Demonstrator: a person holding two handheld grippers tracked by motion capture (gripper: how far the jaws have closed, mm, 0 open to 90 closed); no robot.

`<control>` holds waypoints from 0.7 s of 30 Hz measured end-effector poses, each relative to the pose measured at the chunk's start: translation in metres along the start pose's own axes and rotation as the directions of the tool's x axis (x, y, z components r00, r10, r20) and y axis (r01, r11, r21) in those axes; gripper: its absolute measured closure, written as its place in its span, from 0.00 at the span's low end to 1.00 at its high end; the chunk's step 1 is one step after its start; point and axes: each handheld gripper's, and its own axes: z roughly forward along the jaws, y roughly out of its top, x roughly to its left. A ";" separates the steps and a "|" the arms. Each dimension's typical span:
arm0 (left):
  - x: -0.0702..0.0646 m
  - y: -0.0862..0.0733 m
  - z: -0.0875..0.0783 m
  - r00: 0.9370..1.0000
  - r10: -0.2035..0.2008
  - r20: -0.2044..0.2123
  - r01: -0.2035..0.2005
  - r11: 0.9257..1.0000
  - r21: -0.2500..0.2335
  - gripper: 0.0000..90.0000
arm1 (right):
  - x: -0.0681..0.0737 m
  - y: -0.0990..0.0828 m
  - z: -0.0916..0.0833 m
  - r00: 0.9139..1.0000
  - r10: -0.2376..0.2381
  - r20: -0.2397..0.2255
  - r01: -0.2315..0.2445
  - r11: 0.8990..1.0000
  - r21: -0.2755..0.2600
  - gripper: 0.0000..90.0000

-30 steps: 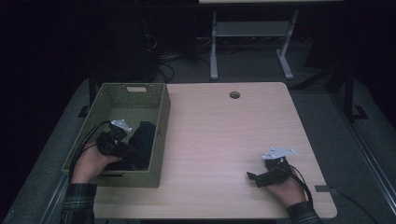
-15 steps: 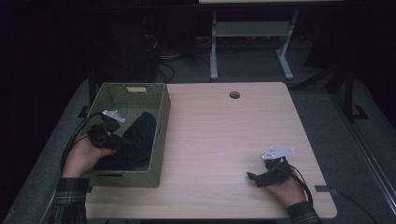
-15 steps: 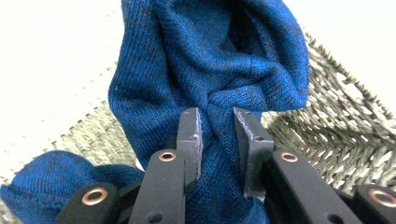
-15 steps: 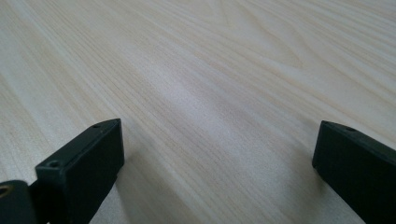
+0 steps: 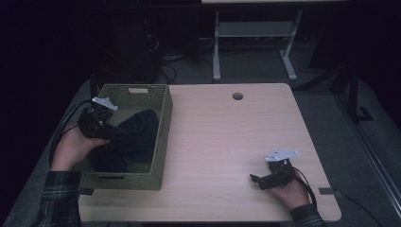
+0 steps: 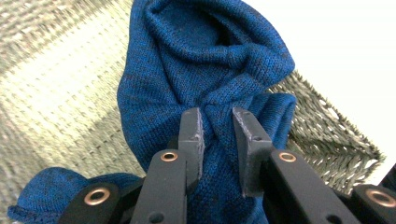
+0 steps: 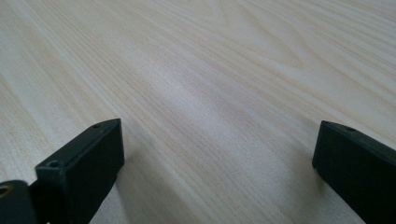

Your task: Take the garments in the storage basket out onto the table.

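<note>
In the basket (image 5: 163, 135) at the table's nine o'clock side lies the blue knitted garment (image 6: 196, 74), bunched into a dark heap (image 5: 135, 137) against the wall nearest the table's middle; we see a fold of it pinched between the narrow jaws of the left gripper (image 6: 218, 135), the pads pressing the knit from both sides; in the high view that gripper (image 5: 111, 133) sits over the basket's nine o'clock rim, held in the left hand (image 5: 71, 149). We judge the step in hand to be lifting the garment out of the basket; the next move calls for a steady pull upward until the hanging cloth clears the rim, then a swing toward three o'clock over the bare table (image 5: 227, 142); a snag on the woven wall is the thing to watch. The heap's long axis seems to run from about one o'clock to seven o'clock in the high view, though crumpled as it is we cannot tell which end is which. Well apart, at the table's five o'clock corner, the right gripper (image 5: 257, 179) rests low over the wood with its jaws wide and nothing between them; the right gripper view shows bare wood grain (image 7: 215, 93) there.
</note>
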 end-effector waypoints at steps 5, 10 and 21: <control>0.006 0.005 -0.012 1.000 -0.002 0.003 0.002 1.000 -0.028 0.83 | 0.000 0.000 0.000 1.000 0.001 0.000 -0.001 1.000 0.000 0.02; 0.010 0.010 -0.022 1.000 -0.003 0.018 0.004 0.998 -0.058 0.83 | 0.000 0.000 0.000 1.000 0.001 0.000 -0.001 1.000 0.000 0.02; 0.008 0.024 -0.044 1.000 0.009 0.004 -0.009 0.996 -0.091 0.84 | 0.000 0.000 0.000 1.000 0.001 0.000 -0.001 1.000 0.000 0.02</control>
